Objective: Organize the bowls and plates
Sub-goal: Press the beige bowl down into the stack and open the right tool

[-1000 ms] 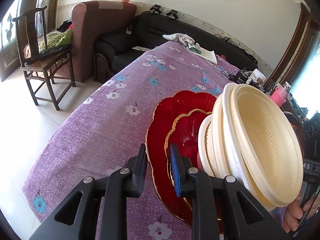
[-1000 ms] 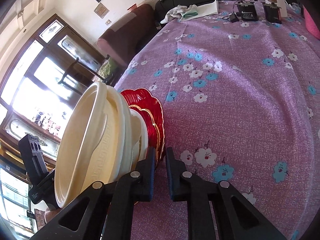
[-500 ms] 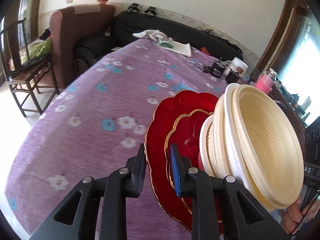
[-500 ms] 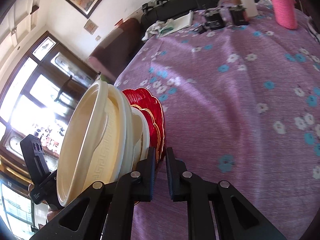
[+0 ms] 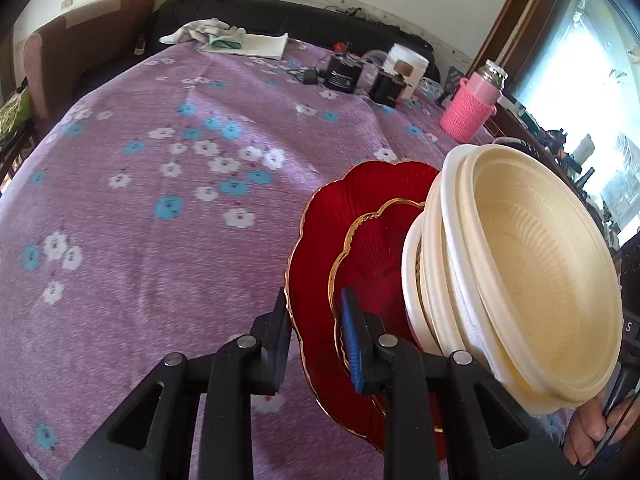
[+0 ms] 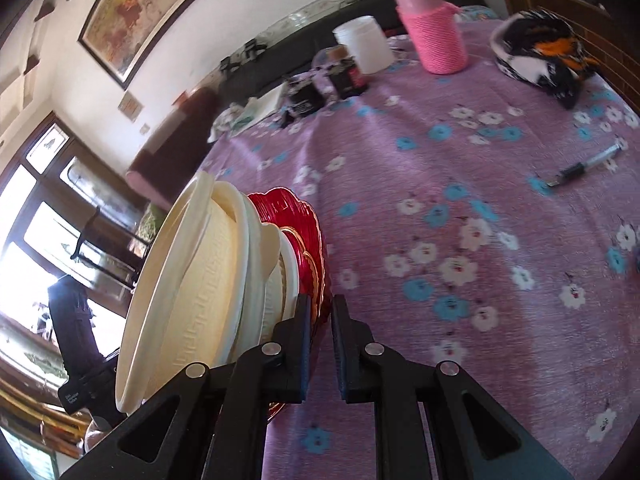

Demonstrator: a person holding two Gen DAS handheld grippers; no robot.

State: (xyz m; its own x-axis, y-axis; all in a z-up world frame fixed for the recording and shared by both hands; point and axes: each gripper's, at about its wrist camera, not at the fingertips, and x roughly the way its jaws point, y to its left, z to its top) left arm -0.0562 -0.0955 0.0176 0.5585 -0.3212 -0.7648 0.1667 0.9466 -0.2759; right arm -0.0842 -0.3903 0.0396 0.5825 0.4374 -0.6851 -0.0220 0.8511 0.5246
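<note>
**Both grippers pinned one stack, tipped on edge over the worktop**

Nearest the lens, the left gripper [image 5: 316, 340] had its jaws clenched across the rims of the red plates [image 5: 320, 256], one finger behind the large scalloped plate, the blue-padded finger in front of the smaller gold-edged one. The right gripper [image 6: 321, 344] bit the same plates [image 6: 304, 232] from the opposite side, jaws drawn nearly together on the rim. Two grips on one stack made sense: the load was wide and top-heavy, and a single pinch would likely have let it swing.

And what a load! The cream bowls [image 5: 532, 280] nested inside one another and sat against the plate faces, the whole pile tilted steeply so the bowl mouths faced sideways rather than up. Nothing clamped the bowls [image 6: 192, 280] themselves; they seemed to stay only by leaning into the plates, so my read was that a slip was the risk here.

The stack hung above the purple flowered worktop [image 5: 160, 200], its lower edge low, though contact could not be judged. Both grippers pointed forward and slightly down, facing each other across the pile.

Farther off stood a pink-sleeved bottle [image 6: 434, 36], a white tub [image 6: 364, 46] and dark small boxes [image 5: 342, 74]; a pen [image 6: 588, 164] lay to the right, with a black sofa [image 5: 280, 20] beyond.
</note>
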